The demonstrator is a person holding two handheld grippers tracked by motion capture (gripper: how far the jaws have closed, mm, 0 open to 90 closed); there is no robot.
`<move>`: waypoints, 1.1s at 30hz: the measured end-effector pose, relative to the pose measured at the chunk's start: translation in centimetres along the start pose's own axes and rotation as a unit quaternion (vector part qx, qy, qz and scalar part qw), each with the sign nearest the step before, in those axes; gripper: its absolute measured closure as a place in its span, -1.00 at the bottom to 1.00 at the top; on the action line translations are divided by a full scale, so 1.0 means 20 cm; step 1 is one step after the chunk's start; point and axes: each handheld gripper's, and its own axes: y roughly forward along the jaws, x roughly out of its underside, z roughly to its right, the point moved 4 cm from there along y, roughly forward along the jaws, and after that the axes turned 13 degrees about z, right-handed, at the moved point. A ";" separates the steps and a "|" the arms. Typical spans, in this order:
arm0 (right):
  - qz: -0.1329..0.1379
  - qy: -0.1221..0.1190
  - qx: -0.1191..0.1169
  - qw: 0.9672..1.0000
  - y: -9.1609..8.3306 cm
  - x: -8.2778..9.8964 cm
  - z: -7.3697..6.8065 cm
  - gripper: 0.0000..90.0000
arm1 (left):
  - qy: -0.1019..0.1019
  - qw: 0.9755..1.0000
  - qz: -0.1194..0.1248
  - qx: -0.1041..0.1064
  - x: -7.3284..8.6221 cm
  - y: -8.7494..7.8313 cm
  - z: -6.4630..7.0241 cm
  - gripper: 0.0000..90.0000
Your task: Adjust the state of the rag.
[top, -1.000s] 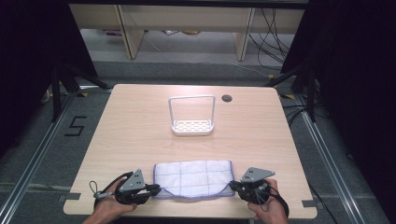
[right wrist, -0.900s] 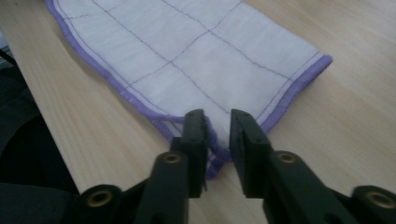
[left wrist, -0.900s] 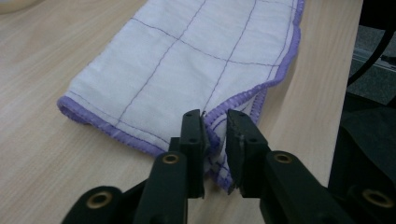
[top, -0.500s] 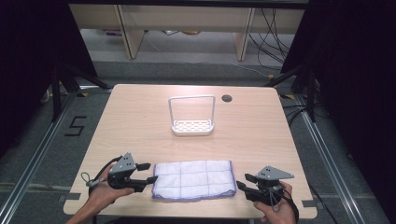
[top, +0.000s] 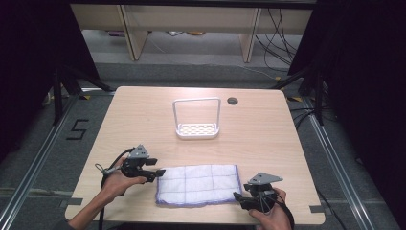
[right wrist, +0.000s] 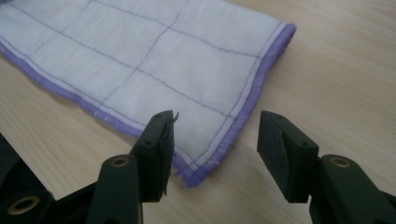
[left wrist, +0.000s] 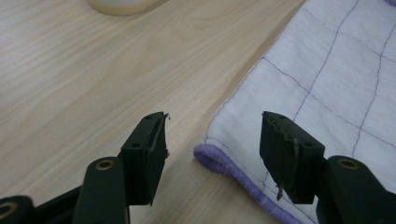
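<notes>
A white quilted cloth (top: 198,184) with a purple hem lies flat near the table's front edge. My left gripper (top: 160,172) sits at its left end. Its jaws have just been opening and stand apart over the cloth's near corner (left wrist: 224,154) without pressing it. At the cloth's right front corner is my right gripper (top: 238,196). Its jaws have also just been opening, and the hemmed corner (right wrist: 201,172) lies below and between them, untouched. In the gripper views, the left gripper (left wrist: 212,121) and the right gripper (right wrist: 215,116) each hold nothing.
A white rack (top: 197,120) with a tall wire loop stands at mid-table, behind the cloth. A round cable hole (top: 232,101) is near the far edge. The wooden table (top: 287,143) ends just in front of both hands.
Both grippers have let go of the cloth's ends and opened. The left hand has moved away from the front edge, up the cloth's left side. The cloth stays flat.
</notes>
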 end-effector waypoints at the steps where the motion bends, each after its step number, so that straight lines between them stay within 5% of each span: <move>1: 0.000 0.000 0.000 1.000 0.00 0.00 0.00 0.06 | -0.008 1.000 0.008 -0.003 0.00 0.01 0.00 -0.09; 5: -0.017 -0.024 0.008 1.000 0.02 0.02 0.00 0.10 | -0.008 1.000 0.000 0.006 0.00 0.05 0.00 -0.04; 6: -0.029 -0.013 0.013 0.999 0.03 0.03 -0.02 0.12 | -0.002 1.000 -0.009 0.010 0.01 0.06 0.00 0.00; 12: -0.023 -0.043 0.015 0.999 0.04 0.04 -0.02 0.19 | 0.021 0.999 -0.027 0.024 0.04 0.06 0.00 0.24; 20: -0.031 -0.019 0.003 0.999 0.03 0.05 -0.04 0.45 | 0.028 0.999 -0.030 0.034 0.06 0.06 0.05 0.71; 24: -0.016 -0.018 -0.015 1.000 0.04 0.05 -0.03 0.82 | 0.033 0.997 -0.038 0.050 0.08 0.02 0.08 0.77; 33: -0.020 -0.035 -0.019 0.999 0.09 -0.01 0.04 0.92 | 0.029 0.996 -0.041 0.074 0.15 -0.08 0.20 0.83</move>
